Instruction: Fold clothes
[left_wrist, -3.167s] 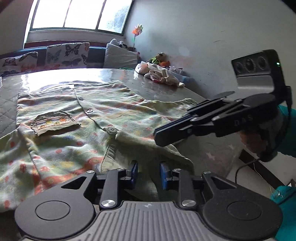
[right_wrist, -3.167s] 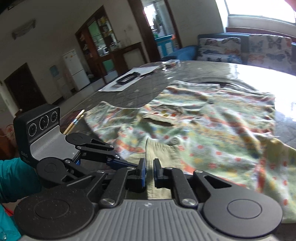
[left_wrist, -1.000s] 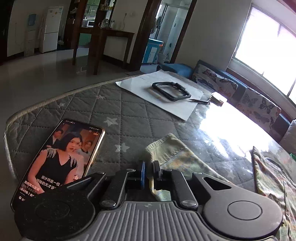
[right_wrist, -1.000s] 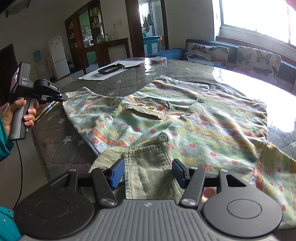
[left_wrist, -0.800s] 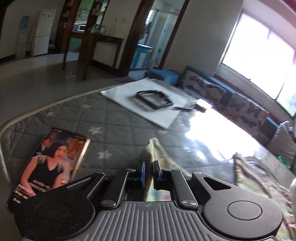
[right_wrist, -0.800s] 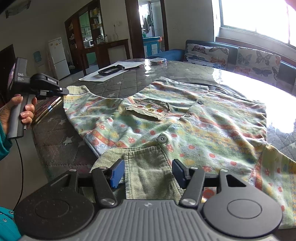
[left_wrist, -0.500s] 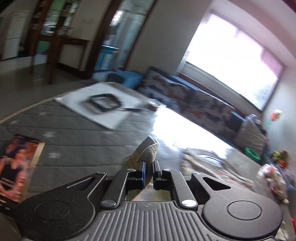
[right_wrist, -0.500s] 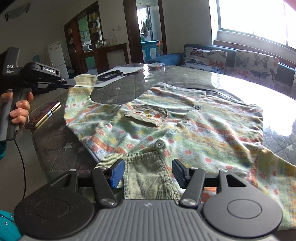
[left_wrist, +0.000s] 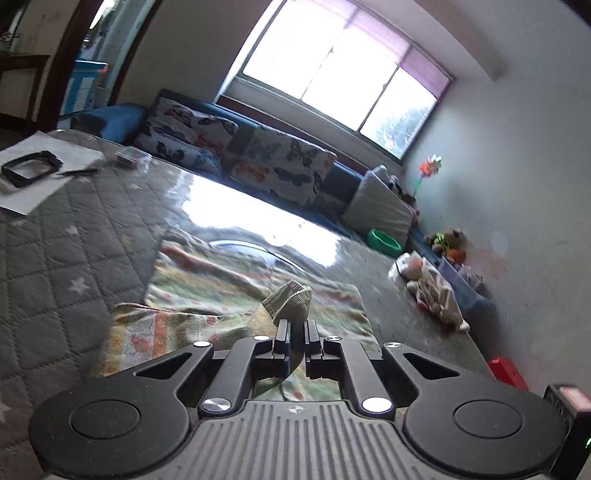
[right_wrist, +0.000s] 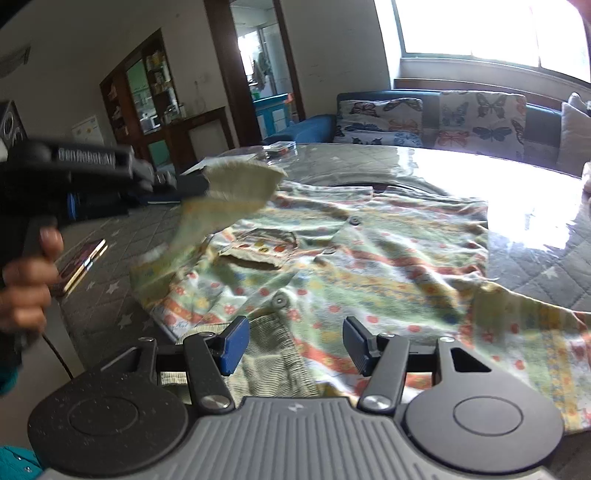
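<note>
A small green shirt with orange flowers, buttons and a chest pocket lies spread front-up on the quilted table. My left gripper is shut on the shirt's ribbed sleeve cuff and holds it lifted over the shirt body. In the right wrist view the left gripper comes in from the left, a hand on its handle, the sleeve hanging from it. My right gripper stands open just above the corduroy collar at the near edge, nothing between its fingers.
A phone lies on the table by the left edge. At the far end lie a white sheet with a black frame and a small clear box. A bundle of pale clothes sits by the wall. A sofa stands behind.
My left gripper has lifted the sleeve cuff off the table and swung it right, over the shirt body. The right gripper has barely moved and stays open.
</note>
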